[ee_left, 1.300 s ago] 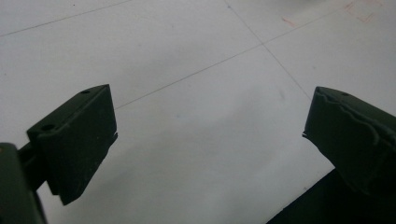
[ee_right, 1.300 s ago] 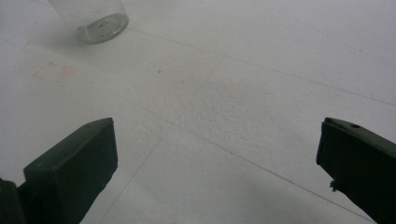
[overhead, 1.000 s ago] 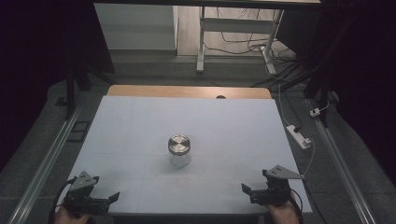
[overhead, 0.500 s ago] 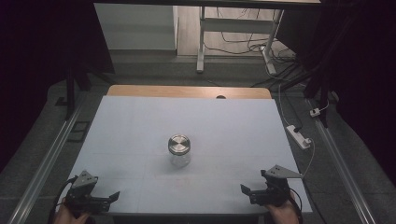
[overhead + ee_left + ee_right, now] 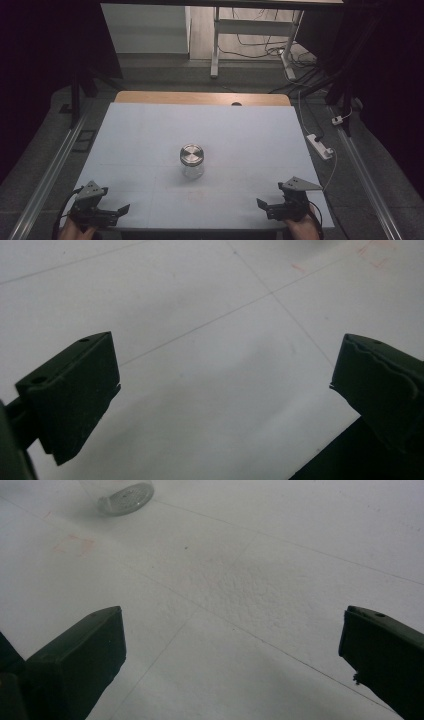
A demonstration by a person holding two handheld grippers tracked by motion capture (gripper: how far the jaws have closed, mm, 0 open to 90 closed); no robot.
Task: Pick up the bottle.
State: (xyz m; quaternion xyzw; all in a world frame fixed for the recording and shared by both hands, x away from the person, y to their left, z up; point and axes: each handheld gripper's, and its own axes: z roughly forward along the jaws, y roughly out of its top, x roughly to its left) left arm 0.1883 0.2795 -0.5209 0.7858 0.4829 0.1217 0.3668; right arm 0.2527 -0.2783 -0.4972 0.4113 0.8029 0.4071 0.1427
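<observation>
A clear glass jar (image 5: pixel 191 161) with a silver metal lid stands upright in the middle of the white table (image 5: pixel 150 130). My left gripper (image 5: pixel 117 212) sits at the near left corner, its jaws pointing right. In the left gripper view (image 5: pixel 225 380) they are wide apart and have just been opening, with only bare tabletop between them. My right gripper (image 5: pixel 264 209) sits at the near right corner, pointing left toward the jar. It is open in the right gripper view (image 5: pixel 232 645), and the jar's base (image 5: pixel 122 495) shows far off at the top left.
A wooden strip (image 5: pixel 200 97) runs along the table's far edge. A white power strip (image 5: pixel 320 146) and its cable lie on the floor to the right. Metal rails (image 5: pixel 50 170) flank the table, and desk legs (image 5: pixel 216 45) stand behind it.
</observation>
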